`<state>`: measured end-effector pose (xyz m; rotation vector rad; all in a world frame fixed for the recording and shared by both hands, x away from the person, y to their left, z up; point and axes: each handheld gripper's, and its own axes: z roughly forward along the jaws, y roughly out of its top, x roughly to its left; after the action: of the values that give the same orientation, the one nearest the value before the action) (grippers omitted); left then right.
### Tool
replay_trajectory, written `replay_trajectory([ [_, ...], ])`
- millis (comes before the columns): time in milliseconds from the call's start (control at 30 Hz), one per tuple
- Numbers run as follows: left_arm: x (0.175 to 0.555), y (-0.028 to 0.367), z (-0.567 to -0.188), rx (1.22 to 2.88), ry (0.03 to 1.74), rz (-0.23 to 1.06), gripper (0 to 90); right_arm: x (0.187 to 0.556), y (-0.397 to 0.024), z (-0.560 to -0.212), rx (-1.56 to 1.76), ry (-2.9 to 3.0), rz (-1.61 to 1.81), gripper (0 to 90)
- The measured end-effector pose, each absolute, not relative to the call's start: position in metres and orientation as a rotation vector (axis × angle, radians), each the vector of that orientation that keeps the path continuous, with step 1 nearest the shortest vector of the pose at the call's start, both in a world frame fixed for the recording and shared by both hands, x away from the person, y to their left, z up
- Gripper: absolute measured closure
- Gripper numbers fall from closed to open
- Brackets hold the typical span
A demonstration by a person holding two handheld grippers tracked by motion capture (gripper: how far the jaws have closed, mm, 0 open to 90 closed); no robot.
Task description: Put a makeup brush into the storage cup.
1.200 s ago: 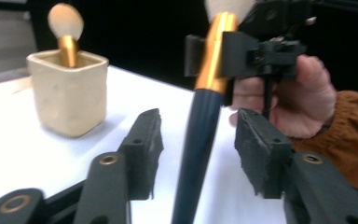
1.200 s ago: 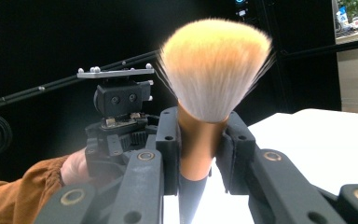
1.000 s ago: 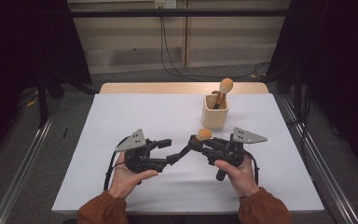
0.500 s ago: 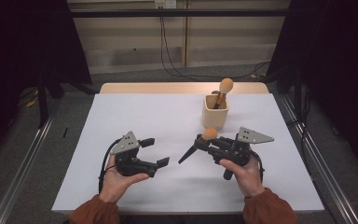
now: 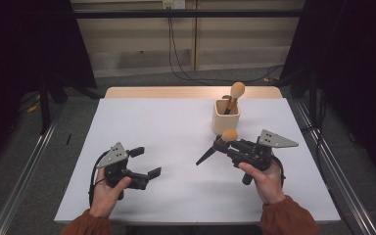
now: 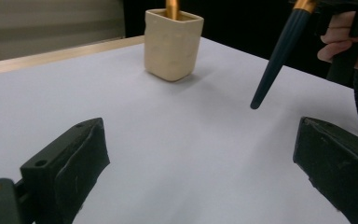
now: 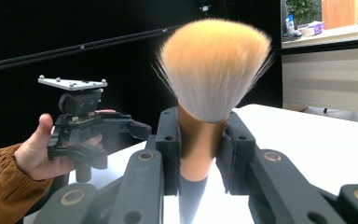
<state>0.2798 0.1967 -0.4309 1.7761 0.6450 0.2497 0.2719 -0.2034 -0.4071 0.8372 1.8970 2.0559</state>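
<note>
A makeup brush [image 5: 228, 136] with orange bristles, a gold ferrule and a dark handle is held above the white table [image 5: 166, 122]. My right gripper [image 5: 223, 143] is shut on its ferrule, bristles up [image 7: 214, 65] between the pads [image 7: 199, 144]. The handle [image 6: 277, 58] slants down to the left, its tip free. My left gripper [image 5: 146, 161] is at the front left, apart from the brush. Its jaws have just been opening and now stand wide [image 6: 200, 172] with nothing between them. A cream holder [image 5: 225, 117] at the back holds a second brush [image 5: 236, 92].
The cream holder [image 6: 173, 44] stands just behind the right gripper. A wooden strip [image 5: 191, 92] edges the table's far side. Metal rails [image 5: 24, 181] run along the floor on both sides. The person's left hand [image 7: 32, 158] shows with its gripper.
The left gripper has drawn away to the left from the brush handle, and its jaws have widened. The right gripper has shifted slightly right with the brush.
</note>
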Motion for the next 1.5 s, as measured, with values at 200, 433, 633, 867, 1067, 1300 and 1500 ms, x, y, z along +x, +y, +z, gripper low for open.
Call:
replay_trajectory([
  [200,0.271,0.212,-0.433,1.731,0.676,0.293,3.4,0.274,-0.209,-0.404,0.850,1.891,2.027,72.6],
  [433,0.263,0.224,-0.442,1.699,0.732,0.324,3.3,0.278,-0.211,-0.401,0.839,1.890,2.021,72.6],
  [633,0.257,0.230,-0.452,1.716,0.755,0.330,3.4,0.284,-0.212,-0.396,0.831,1.906,1.985,72.7],
  [867,0.254,0.237,-0.455,1.694,0.776,0.368,3.3,0.292,-0.219,-0.387,0.831,1.885,1.942,72.6],
  [1067,0.251,0.235,-0.454,1.704,0.768,0.372,3.3,0.302,-0.229,-0.380,0.857,1.862,1.920,72.6],
  [1300,0.248,0.237,-0.454,1.702,0.761,0.379,3.3,0.311,-0.242,-0.370,0.896,1.815,1.884,72.6],
  [1500,0.248,0.237,-0.454,1.701,0.767,0.380,3.3,0.318,-0.252,-0.357,0.902,1.796,1.858,72.7],
])
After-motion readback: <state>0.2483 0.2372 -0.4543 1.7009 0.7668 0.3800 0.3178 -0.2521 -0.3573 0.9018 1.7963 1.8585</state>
